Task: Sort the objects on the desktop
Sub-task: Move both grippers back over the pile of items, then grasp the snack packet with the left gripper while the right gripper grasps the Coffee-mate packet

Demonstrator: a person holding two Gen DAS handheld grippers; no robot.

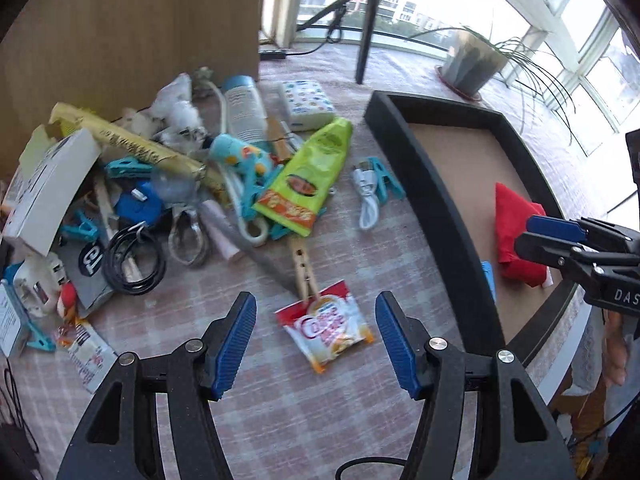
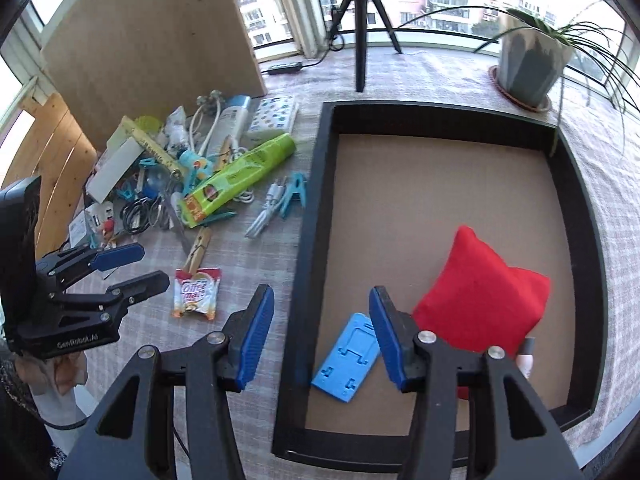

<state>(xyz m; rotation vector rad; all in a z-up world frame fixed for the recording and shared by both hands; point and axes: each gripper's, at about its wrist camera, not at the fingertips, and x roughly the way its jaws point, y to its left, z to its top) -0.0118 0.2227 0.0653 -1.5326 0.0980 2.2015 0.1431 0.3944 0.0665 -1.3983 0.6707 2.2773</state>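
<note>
A pile of mixed desktop objects [image 1: 168,184] lies on the checked tablecloth, left of a black-rimmed tray [image 1: 436,200] [image 2: 308,240]. A coffee sachet [image 1: 328,326] [image 2: 197,292] lies apart from the pile, with a wooden peg [image 1: 304,268] at its top edge. My left gripper [image 1: 316,344] is open and empty, hovering just above the sachet. My right gripper [image 2: 322,334] is open and empty over the tray's near left rim. In the tray lie a red cushion [image 2: 480,300] and a blue phone stand [image 2: 348,356].
A green tube [image 1: 308,176], a white cable with a teal clip [image 1: 372,192], a tissue pack [image 1: 308,104] and a black cable coil [image 1: 132,260] lie near the pile. A wooden board [image 2: 152,36], a tripod [image 2: 360,20] and a potted plant [image 2: 532,60] stand at the back.
</note>
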